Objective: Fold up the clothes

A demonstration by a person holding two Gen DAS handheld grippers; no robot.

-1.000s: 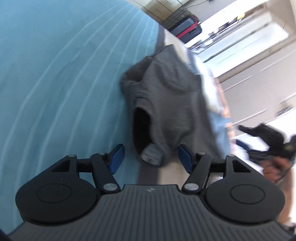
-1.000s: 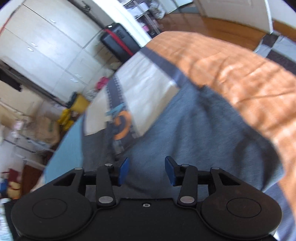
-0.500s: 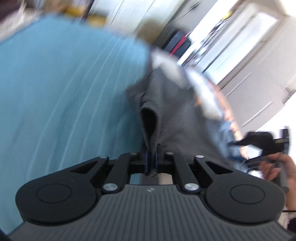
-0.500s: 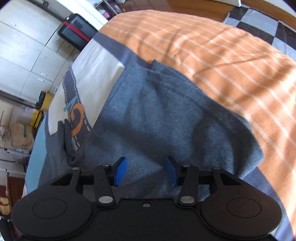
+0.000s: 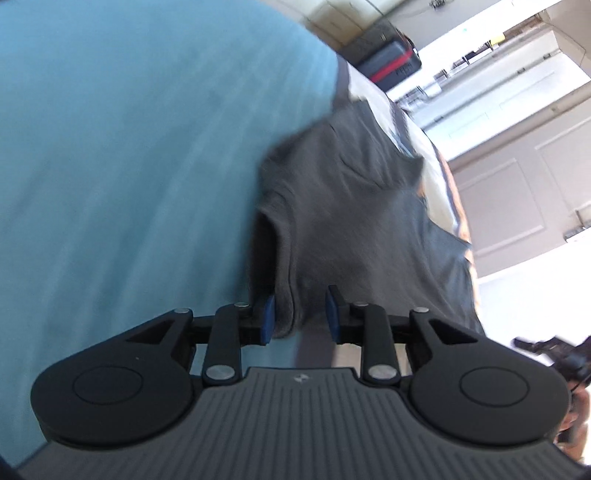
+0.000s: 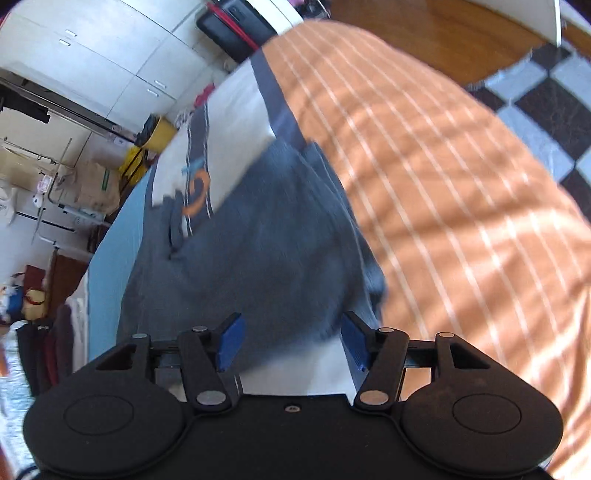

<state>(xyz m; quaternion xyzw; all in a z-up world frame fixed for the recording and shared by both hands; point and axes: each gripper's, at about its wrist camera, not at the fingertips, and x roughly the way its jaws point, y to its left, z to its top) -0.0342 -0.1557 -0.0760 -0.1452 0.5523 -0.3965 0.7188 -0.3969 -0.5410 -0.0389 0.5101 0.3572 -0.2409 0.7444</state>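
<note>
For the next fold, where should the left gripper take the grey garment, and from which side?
Probably the near rolled hem of the grey garment, right in front of the left gripper, coming in low from the near side along the bed. The edge stands up in a thick fold there, partly between the opening jaws, while the rest lies flat and offers little to pinch.

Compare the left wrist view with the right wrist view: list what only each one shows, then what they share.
Only the left wrist view: the left gripper, its jaws opening with a fold of the garment between them, the teal bedspread section filling the left side, and the other gripper blurred at the lower right edge.

Only the right wrist view: the right gripper, jaws opening over the garment's near edge, the orange striped bedspread section, and a checkered floor.

Both: the grey garment and the black suitcase.
</note>
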